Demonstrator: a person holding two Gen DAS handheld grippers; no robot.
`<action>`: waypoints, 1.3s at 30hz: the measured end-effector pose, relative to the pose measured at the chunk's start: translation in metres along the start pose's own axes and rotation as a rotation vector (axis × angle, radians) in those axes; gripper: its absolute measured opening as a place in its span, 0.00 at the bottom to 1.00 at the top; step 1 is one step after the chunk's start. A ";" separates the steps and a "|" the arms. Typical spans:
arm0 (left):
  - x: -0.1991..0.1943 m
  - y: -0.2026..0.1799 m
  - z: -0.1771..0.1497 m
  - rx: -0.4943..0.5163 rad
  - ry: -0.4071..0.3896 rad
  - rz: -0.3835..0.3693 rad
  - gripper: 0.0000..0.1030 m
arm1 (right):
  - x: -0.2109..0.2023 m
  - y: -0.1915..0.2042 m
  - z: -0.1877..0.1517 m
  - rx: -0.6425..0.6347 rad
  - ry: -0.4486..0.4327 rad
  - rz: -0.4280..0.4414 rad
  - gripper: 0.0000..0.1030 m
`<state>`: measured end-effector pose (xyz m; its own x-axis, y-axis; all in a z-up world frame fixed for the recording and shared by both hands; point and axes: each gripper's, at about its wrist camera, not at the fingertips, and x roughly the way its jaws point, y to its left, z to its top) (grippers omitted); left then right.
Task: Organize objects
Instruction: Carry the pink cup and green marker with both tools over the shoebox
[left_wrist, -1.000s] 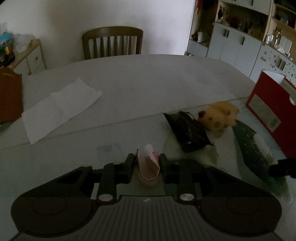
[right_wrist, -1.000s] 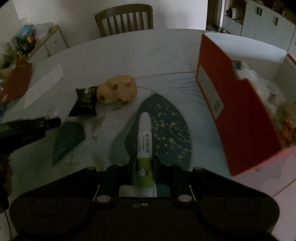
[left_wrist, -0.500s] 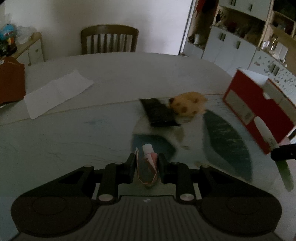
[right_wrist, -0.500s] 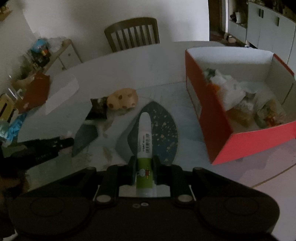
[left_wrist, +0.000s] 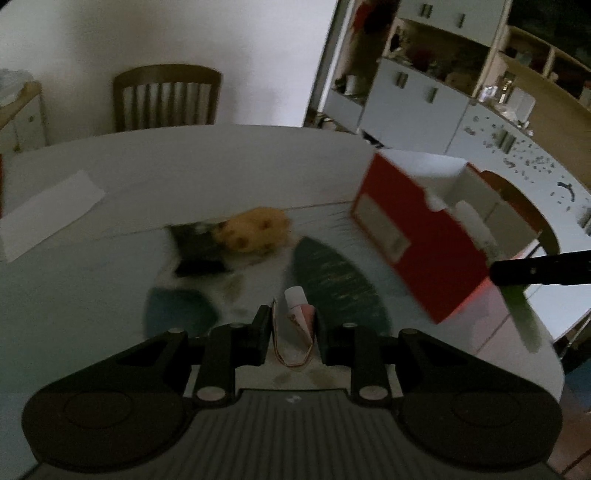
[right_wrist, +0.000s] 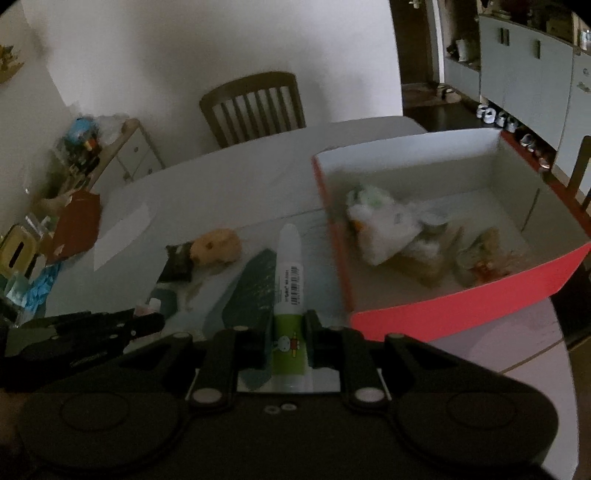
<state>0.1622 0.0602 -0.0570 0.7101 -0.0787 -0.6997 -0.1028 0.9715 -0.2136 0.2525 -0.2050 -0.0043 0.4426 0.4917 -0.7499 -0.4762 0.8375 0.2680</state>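
My left gripper (left_wrist: 291, 325) is shut on a small pink-and-white folded packet (left_wrist: 295, 332), held above the table. My right gripper (right_wrist: 290, 334) is shut on a white and green glue tube (right_wrist: 290, 295) that sticks forward past its fingers. The tube (left_wrist: 476, 225) and the right gripper's black finger (left_wrist: 535, 271) also show at the right of the left wrist view, over the red box (left_wrist: 413, 236). The open red box (right_wrist: 443, 310) holds several wrapped items and lies ahead and right of the tube. A yellow spotted plush toy (right_wrist: 218, 245) and a black packet (right_wrist: 177, 264) lie on the table.
A white paper sheet (left_wrist: 48, 210) lies at the table's far left. A wooden chair (right_wrist: 255, 107) stands behind the table. A brown bag (right_wrist: 77, 225) and clutter fill the left side. White cabinets (left_wrist: 424, 96) line the right wall. The table edge (right_wrist: 535, 360) runs close to the box.
Both grippers have risen and moved right toward the red box, each keeping its object. The box's inside has come into the right wrist view; the plush and black packet now lie farther away.
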 end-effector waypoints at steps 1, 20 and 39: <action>0.001 -0.007 0.003 0.003 -0.002 -0.009 0.24 | -0.002 -0.006 0.002 0.002 -0.006 0.001 0.16; 0.035 -0.137 0.057 0.158 -0.045 -0.093 0.24 | -0.023 -0.119 0.038 0.084 -0.098 -0.034 0.16; 0.109 -0.234 0.094 0.342 0.020 -0.129 0.24 | 0.010 -0.202 0.084 0.122 -0.109 -0.108 0.16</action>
<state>0.3293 -0.1547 -0.0189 0.6881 -0.2065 -0.6956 0.2280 0.9716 -0.0628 0.4167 -0.3496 -0.0149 0.5691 0.4146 -0.7101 -0.3287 0.9063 0.2656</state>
